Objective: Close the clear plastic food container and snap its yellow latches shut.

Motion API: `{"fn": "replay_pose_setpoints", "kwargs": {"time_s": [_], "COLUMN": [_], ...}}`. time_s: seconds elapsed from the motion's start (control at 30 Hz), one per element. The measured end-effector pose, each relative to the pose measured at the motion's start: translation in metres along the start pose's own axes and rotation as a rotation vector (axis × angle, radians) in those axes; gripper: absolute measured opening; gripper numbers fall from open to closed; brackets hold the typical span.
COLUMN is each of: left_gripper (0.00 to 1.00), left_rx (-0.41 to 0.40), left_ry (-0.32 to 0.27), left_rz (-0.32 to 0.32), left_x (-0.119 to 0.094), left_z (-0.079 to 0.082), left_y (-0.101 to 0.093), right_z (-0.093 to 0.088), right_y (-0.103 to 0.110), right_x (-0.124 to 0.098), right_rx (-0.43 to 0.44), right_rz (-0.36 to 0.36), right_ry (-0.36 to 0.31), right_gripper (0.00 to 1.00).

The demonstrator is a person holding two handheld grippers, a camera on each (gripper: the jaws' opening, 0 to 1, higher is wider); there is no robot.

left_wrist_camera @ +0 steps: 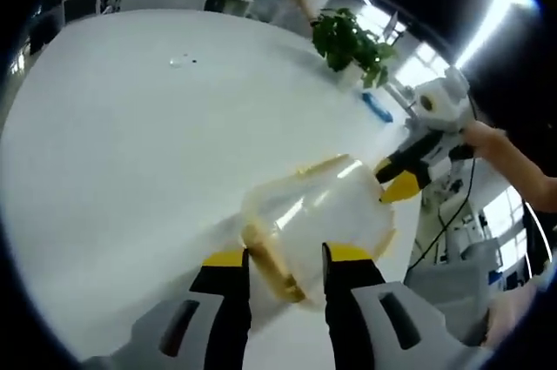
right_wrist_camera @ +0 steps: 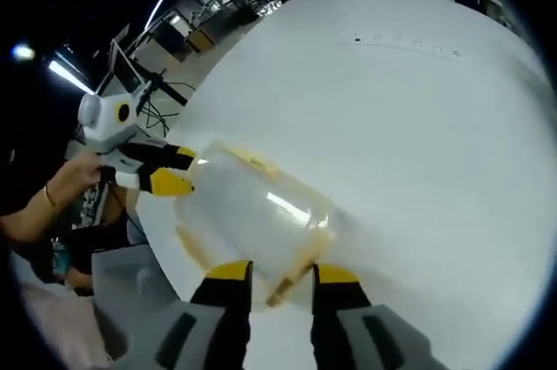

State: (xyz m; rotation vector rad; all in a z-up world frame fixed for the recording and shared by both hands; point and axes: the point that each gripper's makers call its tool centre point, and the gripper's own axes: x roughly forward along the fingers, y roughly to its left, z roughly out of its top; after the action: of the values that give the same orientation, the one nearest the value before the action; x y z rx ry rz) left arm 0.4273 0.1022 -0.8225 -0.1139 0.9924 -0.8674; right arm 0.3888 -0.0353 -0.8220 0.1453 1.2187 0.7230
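Observation:
The clear plastic container [left_wrist_camera: 322,213] sits on the white table [left_wrist_camera: 130,144] with its lid on. My left gripper [left_wrist_camera: 285,259] holds the near end, its yellow-tipped jaws shut on a yellow latch [left_wrist_camera: 271,272]. At the container's far end the right gripper [left_wrist_camera: 402,177] touches the rim. In the right gripper view the same container [right_wrist_camera: 252,205] lies lengthwise. My right gripper [right_wrist_camera: 283,272] is shut on the yellow latch [right_wrist_camera: 291,279] at its end, and the left gripper [right_wrist_camera: 170,170] meets the opposite end. A second yellow latch [right_wrist_camera: 248,159] shows along the top edge.
A potted green plant [left_wrist_camera: 352,43] and a small blue object [left_wrist_camera: 379,109] stand near the table's far edge. A person's hand [left_wrist_camera: 492,139] holds the right gripper. Desks and monitors [right_wrist_camera: 218,30] lie beyond the table. A grey bin [right_wrist_camera: 130,287] sits below the table edge.

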Motion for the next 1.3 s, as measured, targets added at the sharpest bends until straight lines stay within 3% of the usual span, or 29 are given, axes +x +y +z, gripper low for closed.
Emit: {"fn": "replay_pose_setpoints", "kwargs": {"time_s": [0.1, 0.27, 0.4, 0.63, 0.8, 1.03, 1.17, 1.27, 1.3], "left_gripper": [0.41, 0.45, 0.33, 0.28, 0.26, 0.20, 0.17, 0.16, 0.16], "left_rx": [0.048, 0.079, 0.076, -0.038, -0.050, -0.064, -0.113, -0.110, -0.113], "left_ry": [-0.014, 0.060, 0.099, 0.124, 0.110, 0.089, 0.080, 0.048, 0.024], "left_rz": [0.100, 0.160, 0.156, 0.144, 0.141, 0.128, 0.108, 0.098, 0.100], "left_x": [0.000, -0.007, -0.011, -0.019, -0.019, -0.019, -0.018, -0.018, -0.016], "left_z": [0.006, 0.006, 0.002, -0.008, -0.008, -0.007, -0.007, -0.006, -0.002], "left_y": [0.009, 0.013, 0.007, 0.011, 0.011, 0.013, 0.016, 0.013, 0.014], "right_z": [0.000, 0.006, 0.009, 0.009, 0.011, 0.011, 0.013, 0.010, 0.008], "right_y": [0.000, 0.000, 0.002, 0.004, 0.006, 0.007, 0.006, 0.007, 0.007], "right_x": [0.000, -0.002, 0.000, 0.003, 0.008, 0.008, 0.009, 0.008, 0.008], "right_rx": [-0.011, -0.028, -0.045, -0.044, -0.042, -0.050, -0.042, -0.042, -0.003], "right_rz": [-0.008, -0.021, -0.024, -0.027, -0.021, -0.020, -0.014, 0.002, 0.008], "right_ry": [-0.002, -0.021, -0.019, 0.005, 0.004, 0.028, 0.039, 0.067, 0.068], "right_gripper": [0.22, 0.15, 0.10, 0.11, 0.17, 0.15, 0.15, 0.15, 0.15]}}
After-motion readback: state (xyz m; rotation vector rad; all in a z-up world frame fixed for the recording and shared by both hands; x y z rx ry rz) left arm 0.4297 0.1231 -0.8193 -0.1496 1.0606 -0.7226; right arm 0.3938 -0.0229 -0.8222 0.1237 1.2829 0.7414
